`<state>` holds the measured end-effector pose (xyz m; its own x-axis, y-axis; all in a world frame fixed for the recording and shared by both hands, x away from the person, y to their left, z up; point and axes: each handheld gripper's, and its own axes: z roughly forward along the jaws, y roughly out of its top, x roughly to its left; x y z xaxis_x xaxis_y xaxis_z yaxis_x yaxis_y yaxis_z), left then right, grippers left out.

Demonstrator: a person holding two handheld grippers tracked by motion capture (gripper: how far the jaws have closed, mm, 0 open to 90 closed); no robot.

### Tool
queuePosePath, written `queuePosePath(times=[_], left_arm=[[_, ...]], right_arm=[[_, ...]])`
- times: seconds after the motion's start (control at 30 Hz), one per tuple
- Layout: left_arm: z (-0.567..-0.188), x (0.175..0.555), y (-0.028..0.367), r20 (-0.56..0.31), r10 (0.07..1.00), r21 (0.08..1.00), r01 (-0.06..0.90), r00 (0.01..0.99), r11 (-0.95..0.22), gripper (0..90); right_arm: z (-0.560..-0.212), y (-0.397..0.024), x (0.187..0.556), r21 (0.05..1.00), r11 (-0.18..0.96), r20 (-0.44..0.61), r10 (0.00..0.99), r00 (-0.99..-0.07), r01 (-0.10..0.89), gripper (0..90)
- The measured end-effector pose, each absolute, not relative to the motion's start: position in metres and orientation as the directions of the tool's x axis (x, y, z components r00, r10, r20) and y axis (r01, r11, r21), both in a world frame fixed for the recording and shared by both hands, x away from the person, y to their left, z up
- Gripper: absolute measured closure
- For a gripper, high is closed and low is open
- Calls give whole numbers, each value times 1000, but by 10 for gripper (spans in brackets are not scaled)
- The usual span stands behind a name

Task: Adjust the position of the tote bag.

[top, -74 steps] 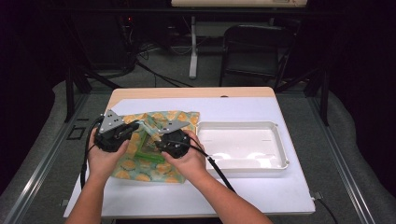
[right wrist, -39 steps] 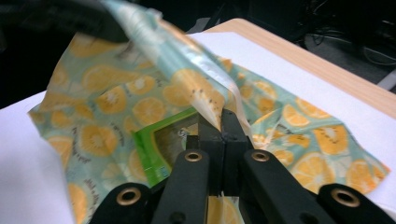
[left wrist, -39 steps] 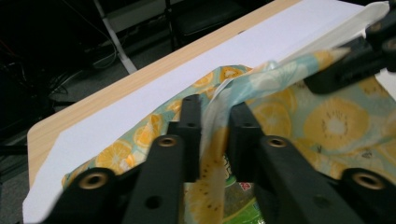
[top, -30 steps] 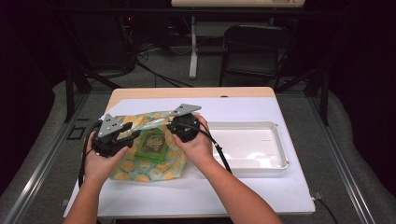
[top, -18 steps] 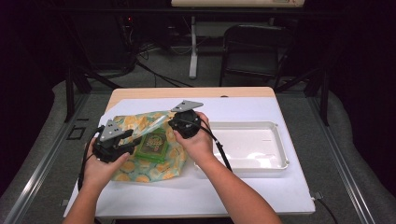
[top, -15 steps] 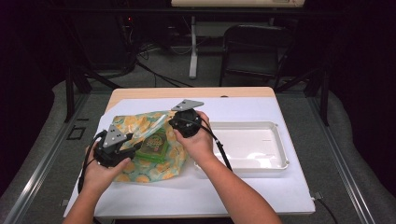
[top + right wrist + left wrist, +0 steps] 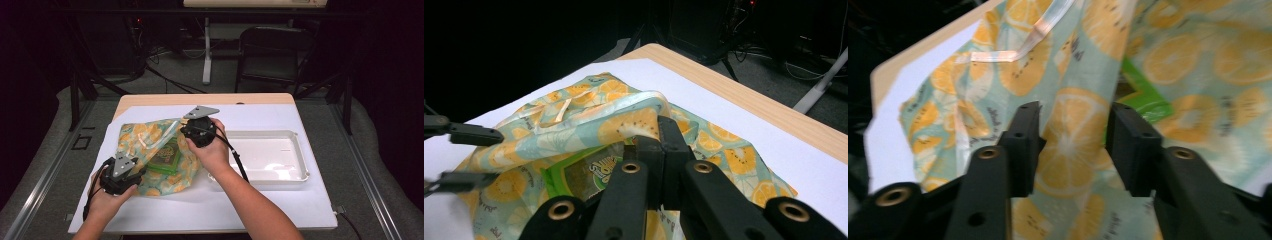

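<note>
The right gripper [image 7: 192,131] is clamped tight on the top edge of the bag [image 7: 150,150] and holds that edge up off the table [image 7: 260,210]. In the right gripper view the jaws pinch the bag's lip together, and a green packet [image 7: 589,175] peeks out from under the raised cloth.

The left gripper [image 7: 1073,140] has its jaws apart. They have just been closing a little, with the lemon-print cloth of the bag between them, but the pads do not look like they are pressing it yet. In the high view this gripper [image 7: 131,175] sits low at the bag's near left corner.

What could go wrong? The cloth is soft and floppy. If the left jaws shut on just one thin layer, or on a loose fold, the cloth may slip out and the bag's mouth will fall flat. If the right gripper pulls up too hard, the whole bag may slide across the white sheet, and the green packet could tip out onto the table. If both pull in different ways, the bag may twist.

The bag lies on the left part of the table, well apart from the white tray [image 7: 280,172] on the right. The green packet lies inside it, between the two grippers.
</note>
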<state>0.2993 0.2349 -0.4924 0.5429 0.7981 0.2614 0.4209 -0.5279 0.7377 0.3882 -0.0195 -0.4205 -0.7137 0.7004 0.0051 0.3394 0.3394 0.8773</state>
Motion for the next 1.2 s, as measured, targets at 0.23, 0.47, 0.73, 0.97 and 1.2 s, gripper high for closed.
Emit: queuePosePath(times=[0.23,0.47,0.73,0.97,1.2], left_arm=[[-488,316,233,301,809,728,427,505,-537,808],[-473,332,235,291,827,749,423,481,-510,897],[-465,349,241,258,846,767,434,466,-473,900],[-463,361,242,239,855,765,453,460,-457,900],[-467,376,240,227,860,754,476,457,-453,900]], right_arm=[[-419,-23,389,878,338,1,705,-709,338,900],[-418,-27,390,876,350,-23,717,-697,331,900],[-419,-27,392,875,362,-47,725,-687,323,899],[-426,-26,401,856,389,-70,741,-668,342,894],[-434,-25,413,836,407,-86,760,-644,369,892]])
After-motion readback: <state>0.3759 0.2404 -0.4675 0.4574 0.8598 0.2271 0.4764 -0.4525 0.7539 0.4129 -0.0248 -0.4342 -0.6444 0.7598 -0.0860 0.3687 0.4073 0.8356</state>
